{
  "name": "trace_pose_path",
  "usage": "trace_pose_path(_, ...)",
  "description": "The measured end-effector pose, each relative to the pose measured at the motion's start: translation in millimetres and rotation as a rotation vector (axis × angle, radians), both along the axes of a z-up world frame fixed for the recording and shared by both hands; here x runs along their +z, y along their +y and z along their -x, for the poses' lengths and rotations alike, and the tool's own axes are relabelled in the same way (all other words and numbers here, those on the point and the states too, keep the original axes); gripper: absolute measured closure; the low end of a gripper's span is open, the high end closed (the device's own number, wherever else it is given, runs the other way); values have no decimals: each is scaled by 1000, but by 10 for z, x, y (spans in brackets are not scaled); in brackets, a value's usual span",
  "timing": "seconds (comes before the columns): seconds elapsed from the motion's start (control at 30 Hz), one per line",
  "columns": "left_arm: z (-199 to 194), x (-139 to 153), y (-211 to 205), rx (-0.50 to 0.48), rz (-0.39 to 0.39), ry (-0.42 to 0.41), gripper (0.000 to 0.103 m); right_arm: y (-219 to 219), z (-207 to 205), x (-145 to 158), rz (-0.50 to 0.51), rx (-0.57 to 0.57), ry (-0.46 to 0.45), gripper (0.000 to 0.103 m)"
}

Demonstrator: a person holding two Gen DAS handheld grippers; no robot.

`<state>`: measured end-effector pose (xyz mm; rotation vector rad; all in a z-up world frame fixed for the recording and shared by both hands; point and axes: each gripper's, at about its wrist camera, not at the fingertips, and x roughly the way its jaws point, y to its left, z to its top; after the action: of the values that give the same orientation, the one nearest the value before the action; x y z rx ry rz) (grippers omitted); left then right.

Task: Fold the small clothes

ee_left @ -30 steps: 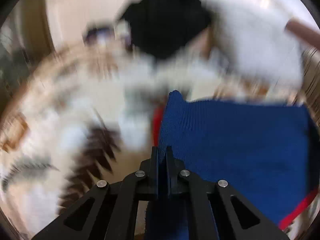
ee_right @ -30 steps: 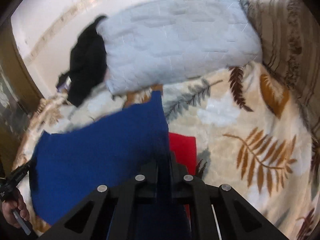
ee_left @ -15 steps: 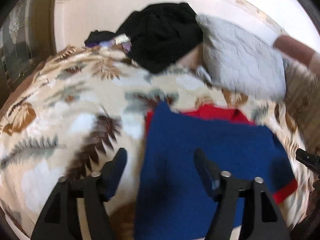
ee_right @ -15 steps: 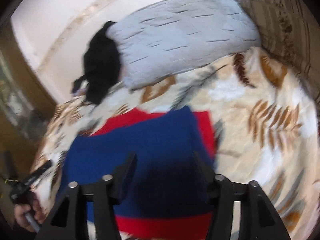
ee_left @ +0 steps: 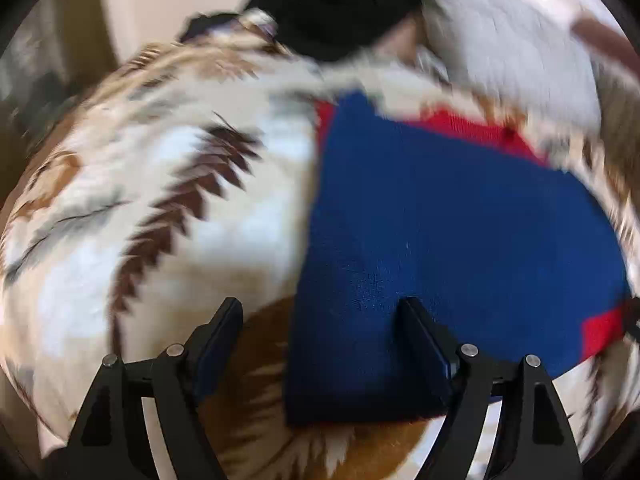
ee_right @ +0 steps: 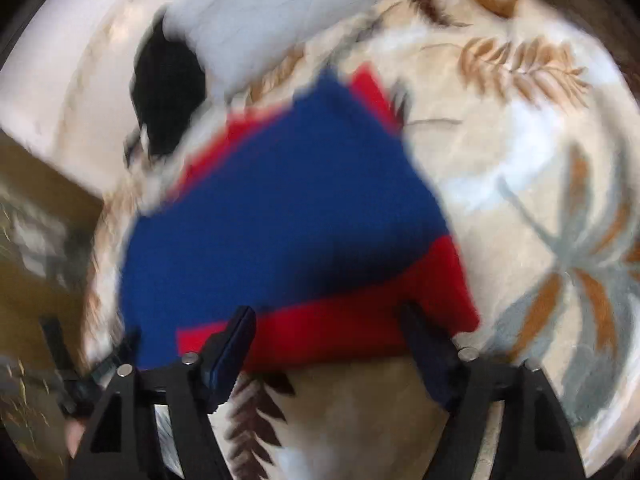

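A small blue knit garment with red trim (ee_left: 440,216) lies folded flat on a leaf-patterned blanket (ee_left: 168,200). My left gripper (ee_left: 320,320) is open and empty, low over the garment's near left corner, the right finger above the blue cloth. The garment also shows in the right wrist view (ee_right: 288,216), with a red band along its near edge. My right gripper (ee_right: 328,328) is open and empty, just in front of that red edge. Both views are motion-blurred.
A grey quilted pillow (ee_right: 296,12) and a black garment (ee_right: 168,84) lie at the bed's far side. The pillow (ee_left: 512,40) and black garment (ee_left: 336,4) show in the left view too. The other gripper (ee_right: 88,372) shows at far left.
One second ago both grippers were shut on the blue garment, holding it up. They have opened and let it go, and it now lies folded on the blanket. Both grippers have pulled back slightly.
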<state>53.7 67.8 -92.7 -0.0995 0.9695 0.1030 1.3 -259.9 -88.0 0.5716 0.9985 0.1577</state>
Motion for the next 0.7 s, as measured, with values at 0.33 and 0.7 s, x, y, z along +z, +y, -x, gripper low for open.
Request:
trace_pose_path(0.33,101,136,-151,-61,-13,-28,21,88,-942,313,-112,149,-74,26)
trace_pose_path(0.7,-34,30,-115,-47,29,4,21,-190,-1245,92,-141,34,-49,27)
